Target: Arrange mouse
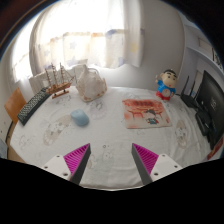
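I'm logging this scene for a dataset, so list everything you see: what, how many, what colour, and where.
table: one, white patterned cloth, ahead of and under the fingers
mouse: one, pale blue, on the table beyond the left finger
printed sheet: one, red and white, on the table beyond the right finger
cartoon figure: one, red, blue and yellow, behind the printed sheet at the far edge
bag-like bundle: one, whitish, at the far side of the table
model ship: one, brown, left of the bundle
keyboard: one, dark, at the table's left edge
dark screen-like object: one, black, at the table's right edge
curtained window: one, white, behind the table
gripper: one, pink pads, open, holding nothing
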Demonstrator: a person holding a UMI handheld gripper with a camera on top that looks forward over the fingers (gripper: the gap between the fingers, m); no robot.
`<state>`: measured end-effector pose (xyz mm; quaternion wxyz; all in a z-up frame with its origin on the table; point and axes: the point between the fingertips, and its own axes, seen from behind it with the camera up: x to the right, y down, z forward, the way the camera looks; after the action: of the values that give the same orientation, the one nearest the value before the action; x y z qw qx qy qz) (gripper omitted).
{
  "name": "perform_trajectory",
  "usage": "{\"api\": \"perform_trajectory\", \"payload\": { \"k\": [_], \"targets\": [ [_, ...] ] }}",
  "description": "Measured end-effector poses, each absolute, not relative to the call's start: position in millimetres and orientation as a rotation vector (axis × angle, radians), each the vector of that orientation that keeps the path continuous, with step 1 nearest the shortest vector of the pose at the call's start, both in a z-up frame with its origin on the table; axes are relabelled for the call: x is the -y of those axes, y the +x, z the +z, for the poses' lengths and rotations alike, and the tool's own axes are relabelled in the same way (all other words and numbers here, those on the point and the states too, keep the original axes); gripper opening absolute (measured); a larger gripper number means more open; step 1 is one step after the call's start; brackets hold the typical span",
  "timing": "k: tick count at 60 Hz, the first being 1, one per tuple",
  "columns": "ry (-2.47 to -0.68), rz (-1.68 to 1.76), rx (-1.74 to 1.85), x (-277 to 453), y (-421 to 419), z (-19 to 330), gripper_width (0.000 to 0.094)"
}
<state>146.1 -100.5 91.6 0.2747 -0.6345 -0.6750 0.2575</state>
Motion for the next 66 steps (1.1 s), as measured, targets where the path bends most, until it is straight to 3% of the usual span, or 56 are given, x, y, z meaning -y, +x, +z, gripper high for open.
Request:
{"api": "perform_trajectory", "payload": {
  "k": [13, 26, 58, 66],
  "targets": [
    [-1.627, 0.777, 1.847, 185.6, 117.4, 80.5, 0.0854],
    [-1.61, 0.801, 1.861, 229.2, 91.5, 47.7, 0.0852],
    [-1.613, 0.84, 1.754, 238.9, -18.1, -7.4, 0.0858],
    [-1.613, 0.848, 1.731, 231.1, -44.0, -7.3, 0.0855]
  ]
}}
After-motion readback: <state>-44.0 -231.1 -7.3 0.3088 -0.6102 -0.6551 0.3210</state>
